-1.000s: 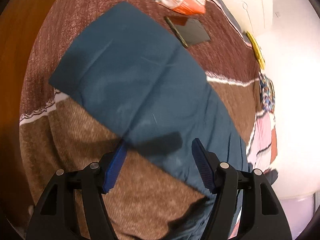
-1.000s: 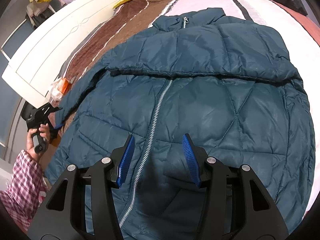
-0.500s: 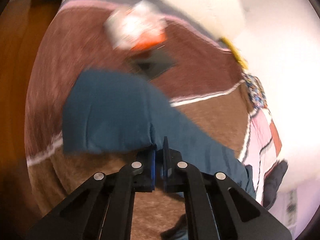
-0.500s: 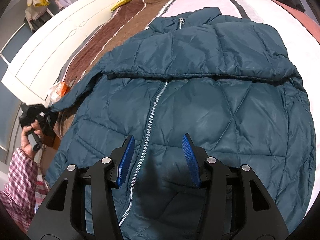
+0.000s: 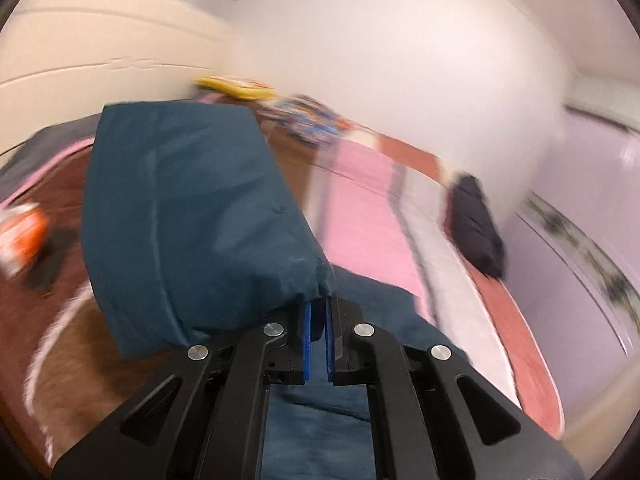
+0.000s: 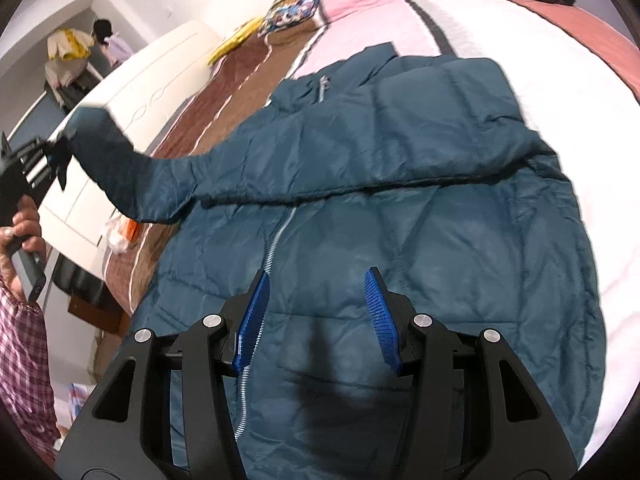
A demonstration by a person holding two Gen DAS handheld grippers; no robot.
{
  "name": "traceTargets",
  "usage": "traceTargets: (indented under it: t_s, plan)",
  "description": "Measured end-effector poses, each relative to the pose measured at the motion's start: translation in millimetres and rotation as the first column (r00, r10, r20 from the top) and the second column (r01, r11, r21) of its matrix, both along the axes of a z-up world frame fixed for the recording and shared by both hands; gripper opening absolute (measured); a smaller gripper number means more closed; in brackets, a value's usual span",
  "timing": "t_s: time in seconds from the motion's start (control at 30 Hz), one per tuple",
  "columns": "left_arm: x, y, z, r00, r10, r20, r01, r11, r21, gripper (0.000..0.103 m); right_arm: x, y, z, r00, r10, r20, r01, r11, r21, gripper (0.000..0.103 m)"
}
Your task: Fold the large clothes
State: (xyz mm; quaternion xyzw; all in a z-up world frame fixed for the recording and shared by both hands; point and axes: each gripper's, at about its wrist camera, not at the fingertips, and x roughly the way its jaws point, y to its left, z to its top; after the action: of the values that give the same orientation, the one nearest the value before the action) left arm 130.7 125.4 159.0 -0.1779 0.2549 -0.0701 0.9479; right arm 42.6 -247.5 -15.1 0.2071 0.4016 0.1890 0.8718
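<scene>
On the bed [image 6: 500,28], a teal puffer jacket [image 6: 420,208] lies front-up, zipped, collar toward the pillows, spread over the striped bedspread. Its sleeve [image 6: 120,168] on the headboard side is raised off the bed, held by the cuff in the left gripper [image 5: 317,334].

Left gripper: fingers pressed together, pinching a thin fold of cuff fabric [image 5: 320,276]; the rest of the sleeve drapes off to one side of the jaws. Left wrist view is motion-blurred, so the depth of the bite is hard to judge.

Right gripper [image 6: 318,320]: fingers spread, holding nothing, hovering above the lower front of the jacket near the zipper [image 6: 276,240].

Judged step: carrying the sleeve across the chest for the first fold.

Risks:
- Slick shell fabric and what looks like a shallow pinch; a fast swing could pull the cuff free, dropping the sleeve short of the body.
- Nothing pins the jacket body. Pull along the sleeve could drag the shoulder and skew the whole garment; the right gripper is placed to press down but is not touching.
- Padded fill may spring back, so the sleeve could unfold once released.
- An orange packet [image 6: 130,230] lies by the bed edge under the sleeve path; a low sweep might catch it.
</scene>
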Motion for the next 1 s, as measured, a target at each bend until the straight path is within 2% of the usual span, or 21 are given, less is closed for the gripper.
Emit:
traceTargets:
  t_s: [0.1, 0.2, 0.3, 0.4, 0.5, 0.57, 0.63, 0.67, 0.87, 1.0]
  plan:
    - [10.5, -54.4, -7.5, 0.992, -0.122, -0.010, 0.122, 0.992, 0.021, 0.005, -2.3, -21.5, -1.1, 0.999, -0.040, 0.004, 0.039, 0.999, 0.033, 0.050]
    - [25.2, -113.3, -32.2, 0.970, -0.233, -0.067, 0.237, 0.970, 0.054, 0.005, -4.2, -44.6, -4.9, 0.996, -0.086, -0.012, 0.087, 0.992, 0.094, 0.050]
    - [45.2, -166.0, -75.8, 0.935, -0.304, -0.182, 0.322, 0.943, 0.081, 0.005, -7.7, -62.6, -6.2, 0.992, -0.123, -0.012, 0.123, 0.987, 0.105, 0.050]
    - [62.5, -202.0, -127.2, 0.892, -0.322, -0.316, 0.371, 0.923, 0.105, 0.005, -10.4, -75.9, -8.2, 0.989, -0.147, -0.015, 0.148, 0.982, 0.116, 0.050]
    - [70.3, -211.5, -164.0, 0.857, -0.317, -0.406, 0.394, 0.911, 0.121, 0.007, -11.8, -84.7, -12.1, 0.986, -0.165, -0.025, 0.167, 0.978, 0.126, 0.050]
    - [65.4, -214.1, -178.3, 0.830, -0.326, -0.452, 0.407, 0.908, 0.094, 0.034, -12.3, -87.4, -14.4, 0.985, -0.169, -0.031, 0.171, 0.977, 0.130, 0.050]
    - [58.1, -202.8, -181.7, 0.814, -0.343, -0.469, 0.408, 0.912, 0.040, 0.048, -12.2, -88.8, -16.9, 0.985, -0.169, -0.040, 0.173, 0.976, 0.133, 0.050]
    - [55.9, -201.6, -180.4, 0.813, -0.349, -0.466, 0.406, 0.913, 0.024, 0.052, -11.8, -88.2, -17.5, 0.985, -0.168, -0.042, 0.172, 0.976, 0.135, 0.050]
    - [24.6, -178.8, -168.4, 0.815, -0.398, -0.421, 0.434, 0.901, -0.013, 0.058, -7.1, -78.2, -16.7, 0.989, -0.144, -0.045, 0.148, 0.982, 0.119, 0.050]
    - [-0.3, -162.4, -162.5, 0.833, -0.393, -0.389, 0.422, 0.907, -0.012, 0.058, -2.8, -69.0, -15.7, 0.991, -0.124, -0.049, 0.129, 0.986, 0.106, 0.050]
